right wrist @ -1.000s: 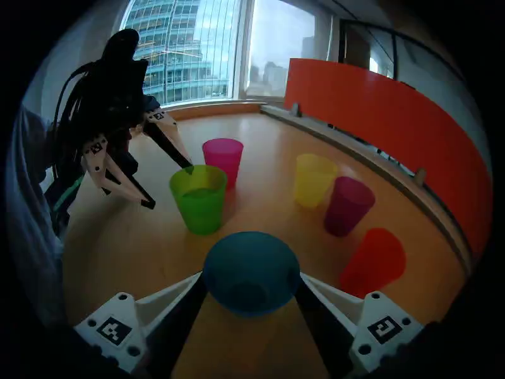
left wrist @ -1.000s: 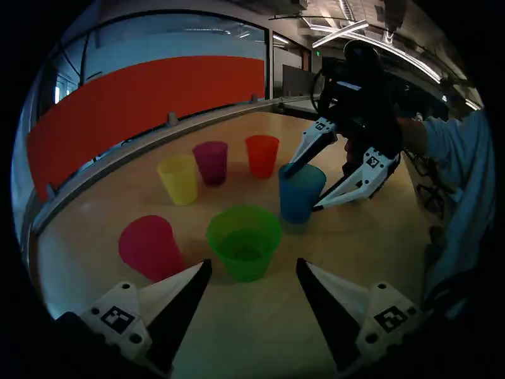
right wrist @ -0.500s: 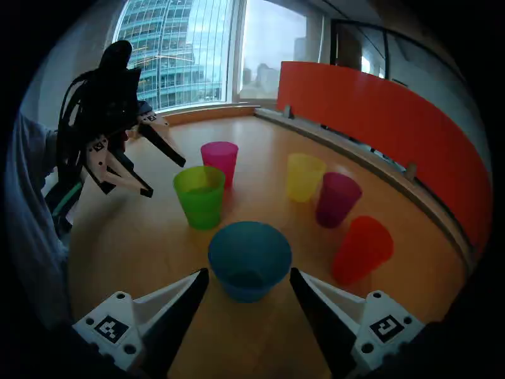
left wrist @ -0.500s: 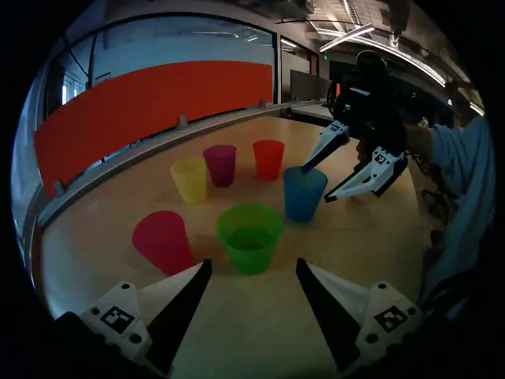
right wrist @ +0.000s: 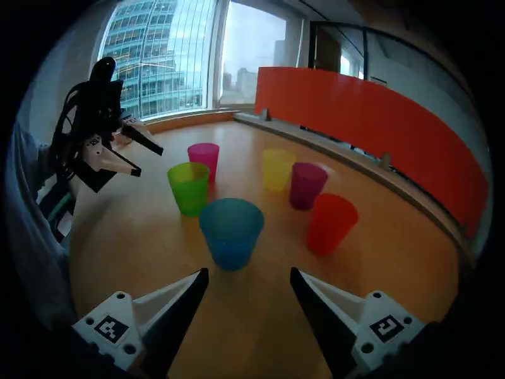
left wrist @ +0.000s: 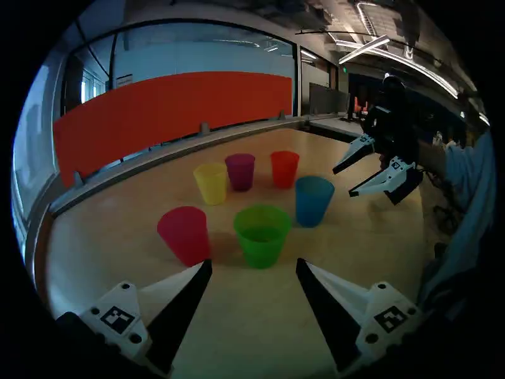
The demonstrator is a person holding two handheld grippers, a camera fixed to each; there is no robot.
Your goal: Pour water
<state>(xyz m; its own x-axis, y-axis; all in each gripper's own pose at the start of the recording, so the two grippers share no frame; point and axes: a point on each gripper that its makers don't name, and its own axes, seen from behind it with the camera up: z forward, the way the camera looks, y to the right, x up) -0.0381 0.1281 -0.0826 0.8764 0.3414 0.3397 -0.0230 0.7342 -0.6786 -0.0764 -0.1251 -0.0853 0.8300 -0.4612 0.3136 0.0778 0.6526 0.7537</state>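
While all six cups stood upright on the table (left wrist: 95,265), no pour was under way and neither gripper held anything. At bottom centre of the left gripper view the left gripper (left wrist: 252,261) had its jaws spread wide and empty, with the green cup (left wrist: 261,235) just ahead of the gap. At bottom centre of the right gripper view the right gripper (right wrist: 248,271) had its jaws likewise released, with the blue cup (right wrist: 231,232) just ahead, untouched. Green and blue stood near each other mid-frame in both views. Green looked darker low down, maybe water, but I could not tell for sure. Blue's inside was too dim to judge. Judgement: either the pour was finished and the cups set down, or it had not begun; the pictures did not settle it. If water was left to pour, one cup needed grasping, lifting and tipping over another.

Around: the window (right wrist: 164,57) filled the upper left of the right gripper view. The orange panel (left wrist: 170,107) ran across the upper left of the left gripper view, behind the table. A sleeve (left wrist: 470,189) showed at that view's right edge. The pink cup (left wrist: 184,234) stood just left of green. The yellow cup (left wrist: 211,182), purple cup (left wrist: 240,171) and red cup (left wrist: 284,168) formed a row behind. Pink crowded green and red stood near blue, so a wide approach risked a knock.
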